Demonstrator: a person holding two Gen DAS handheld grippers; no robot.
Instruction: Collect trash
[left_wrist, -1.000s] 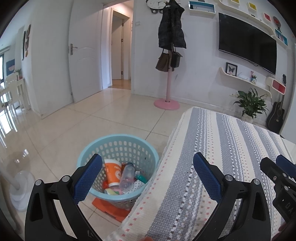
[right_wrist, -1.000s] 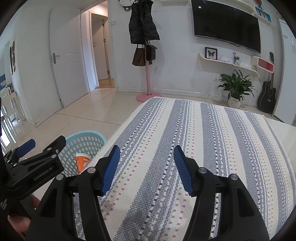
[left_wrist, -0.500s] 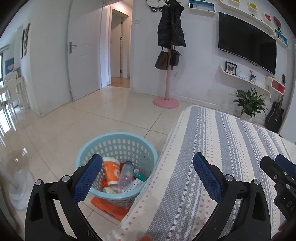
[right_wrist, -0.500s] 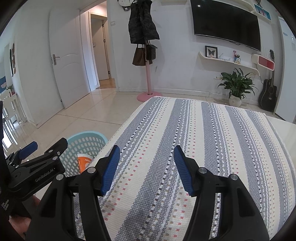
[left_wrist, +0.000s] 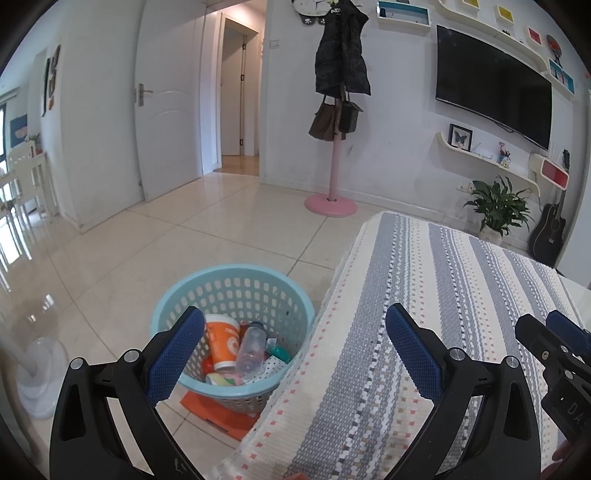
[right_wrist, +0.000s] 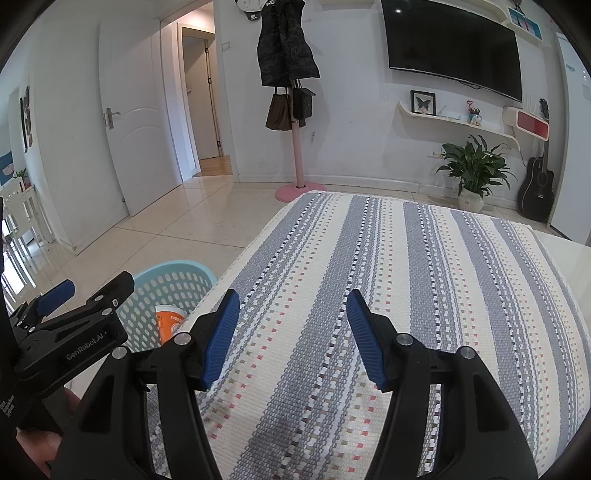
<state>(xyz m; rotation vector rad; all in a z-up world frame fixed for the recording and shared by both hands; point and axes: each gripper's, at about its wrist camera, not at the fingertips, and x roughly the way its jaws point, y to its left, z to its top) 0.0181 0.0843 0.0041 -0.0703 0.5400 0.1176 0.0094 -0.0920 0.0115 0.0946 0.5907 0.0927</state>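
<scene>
A light blue perforated basket (left_wrist: 184, 295) stands on the floor beside the table's left edge; it also shows in the right wrist view (right_wrist: 173, 273). It holds an orange paper cup (left_wrist: 221, 343), a clear plastic bottle (left_wrist: 251, 347) and other small trash. My left gripper (left_wrist: 295, 350) is open and empty, held above the table edge and the basket. My right gripper (right_wrist: 293, 332) is open and empty above the striped tablecloth (right_wrist: 406, 295). No loose trash shows on the cloth.
An orange flat item (left_wrist: 218, 410) lies under the basket. A pink coat stand (left_wrist: 332, 177) with a coat and bags stands at the far wall. A potted plant (left_wrist: 495, 210), a guitar (left_wrist: 550, 229) and a white fan base (left_wrist: 37, 369) stand on the floor.
Both grippers have stayed open and empty. The left view has shifted slightly, with the basket a little further right under the gripper.
</scene>
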